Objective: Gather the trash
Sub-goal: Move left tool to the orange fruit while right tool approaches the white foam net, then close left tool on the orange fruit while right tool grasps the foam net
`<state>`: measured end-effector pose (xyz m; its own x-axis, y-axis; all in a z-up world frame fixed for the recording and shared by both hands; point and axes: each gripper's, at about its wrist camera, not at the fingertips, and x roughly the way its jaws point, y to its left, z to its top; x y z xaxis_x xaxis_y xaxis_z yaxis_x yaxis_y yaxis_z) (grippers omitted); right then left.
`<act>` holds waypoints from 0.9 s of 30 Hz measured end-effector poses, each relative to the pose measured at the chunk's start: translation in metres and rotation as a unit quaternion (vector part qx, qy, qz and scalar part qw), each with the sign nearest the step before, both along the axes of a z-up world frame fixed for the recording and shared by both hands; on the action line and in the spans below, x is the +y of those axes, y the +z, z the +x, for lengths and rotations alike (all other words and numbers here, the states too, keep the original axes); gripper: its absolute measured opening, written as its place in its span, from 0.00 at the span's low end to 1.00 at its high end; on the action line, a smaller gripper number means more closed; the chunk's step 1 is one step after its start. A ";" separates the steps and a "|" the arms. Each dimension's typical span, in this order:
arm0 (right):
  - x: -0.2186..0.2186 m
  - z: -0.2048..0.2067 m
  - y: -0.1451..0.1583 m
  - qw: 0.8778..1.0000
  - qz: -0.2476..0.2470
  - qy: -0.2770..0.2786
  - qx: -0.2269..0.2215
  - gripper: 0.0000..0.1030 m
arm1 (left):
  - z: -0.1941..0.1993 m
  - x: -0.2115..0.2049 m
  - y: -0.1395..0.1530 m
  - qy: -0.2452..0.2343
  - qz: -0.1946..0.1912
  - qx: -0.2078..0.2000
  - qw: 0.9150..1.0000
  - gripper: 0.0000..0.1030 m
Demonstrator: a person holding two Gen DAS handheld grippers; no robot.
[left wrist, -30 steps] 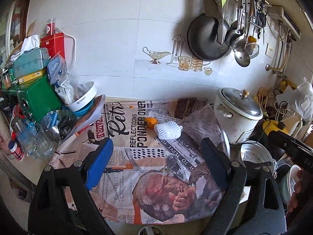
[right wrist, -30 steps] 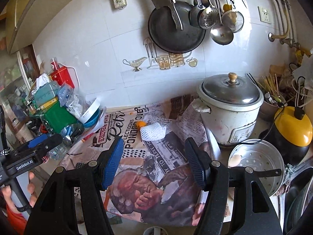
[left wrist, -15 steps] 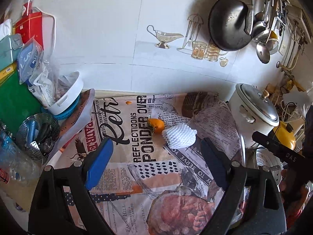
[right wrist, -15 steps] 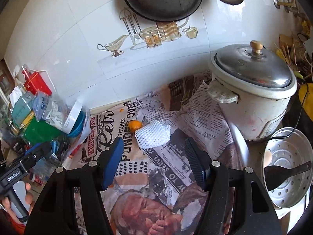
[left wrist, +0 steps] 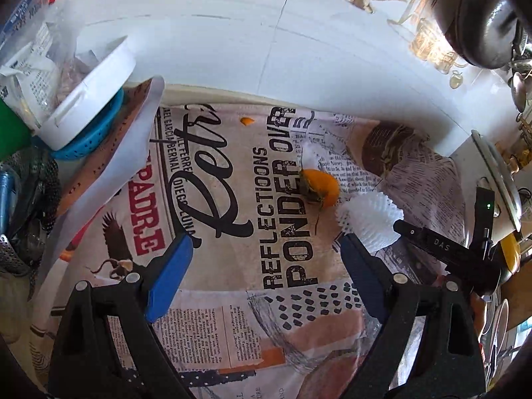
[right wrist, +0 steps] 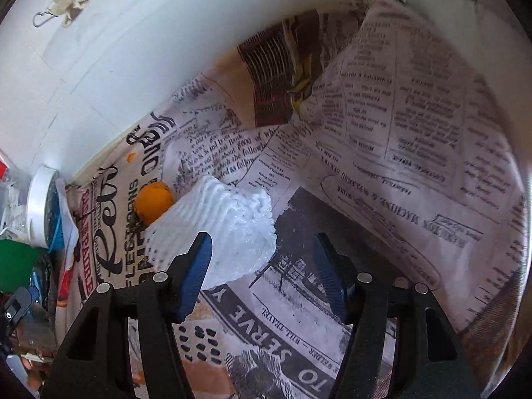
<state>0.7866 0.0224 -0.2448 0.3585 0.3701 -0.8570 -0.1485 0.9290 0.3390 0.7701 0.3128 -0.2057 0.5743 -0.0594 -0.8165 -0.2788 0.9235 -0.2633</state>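
White foam net (right wrist: 219,229) beside orange peel (right wrist: 155,201), right tool (right wrist: 262,272) spread wide

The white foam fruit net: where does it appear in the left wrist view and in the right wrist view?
Left wrist view: white foam fruit net, right of centre, just beyond the right finger of the left tongs.
Right wrist view: net, left of centre, partly behind the left finger of the right tongs.
Shared landmark: the small orange fruit beside the net.
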 end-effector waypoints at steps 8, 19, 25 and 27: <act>0.008 0.004 -0.011 0.998 0.040 0.039 0.008 0.27 | 0.046 -0.006 -0.040 -0.031 -0.022 0.034 0.999 0.88; -0.005 -0.027 0.021 0.998 -0.004 0.041 -0.042 0.12 | 0.118 -0.040 -0.065 -0.059 -0.039 0.033 0.997 0.80; -0.031 -0.041 0.041 0.997 -0.014 0.017 -0.070 0.12 | 0.145 -0.062 -0.086 -0.073 -0.022 0.057 0.995 0.66; -0.041 -0.045 0.048 0.997 -0.014 0.011 -0.078 0.12 | 0.148 -0.068 -0.091 -0.074 -0.006 0.061 0.995 0.56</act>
